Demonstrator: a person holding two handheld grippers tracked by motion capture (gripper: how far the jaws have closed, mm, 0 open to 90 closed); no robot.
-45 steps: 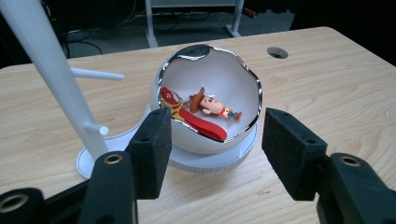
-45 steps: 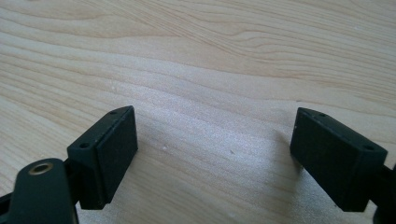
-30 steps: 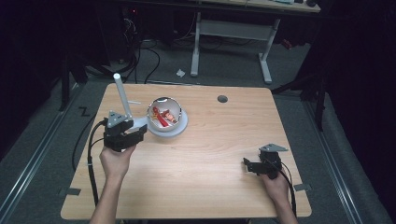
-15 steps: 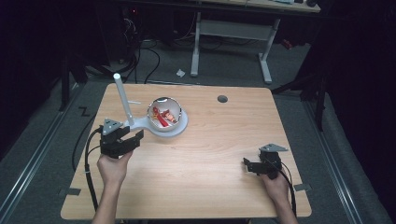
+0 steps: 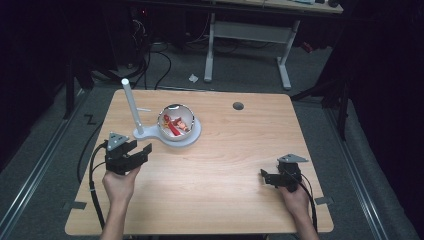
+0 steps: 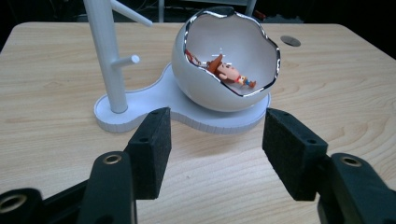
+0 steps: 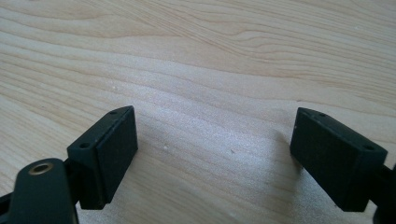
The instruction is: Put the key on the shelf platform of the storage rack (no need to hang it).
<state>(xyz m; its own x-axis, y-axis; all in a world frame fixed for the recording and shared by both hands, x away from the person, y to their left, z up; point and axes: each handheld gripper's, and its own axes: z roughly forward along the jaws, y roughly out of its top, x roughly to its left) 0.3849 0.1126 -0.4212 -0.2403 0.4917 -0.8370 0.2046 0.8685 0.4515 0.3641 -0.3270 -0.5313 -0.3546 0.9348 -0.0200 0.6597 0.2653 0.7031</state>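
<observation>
our left tongs point(image 6: 212, 149) gape empty just before the white egg-shaped bowl point(image 6: 224, 70) holding a toy figure point(image 6: 229, 72), while our right tongs point(image 7: 215, 154) gape over bare counter point(image 7: 210, 56).

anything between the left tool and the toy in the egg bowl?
Bare table lies between the left tool and the bowl. The toy sits inside it, behind the bowl's lower front wall, so a level approach meets that wall. The post stands off to one side, clear of the path.

You see a white egg-shaped bowl point(image 6: 224, 70) with a shiny silver rim, a white stand point(image 6: 107, 56), a pale wood-grain table point(image 5: 225, 200), and what seems a red-orange toy figure point(image 6: 229, 72).
</observation>
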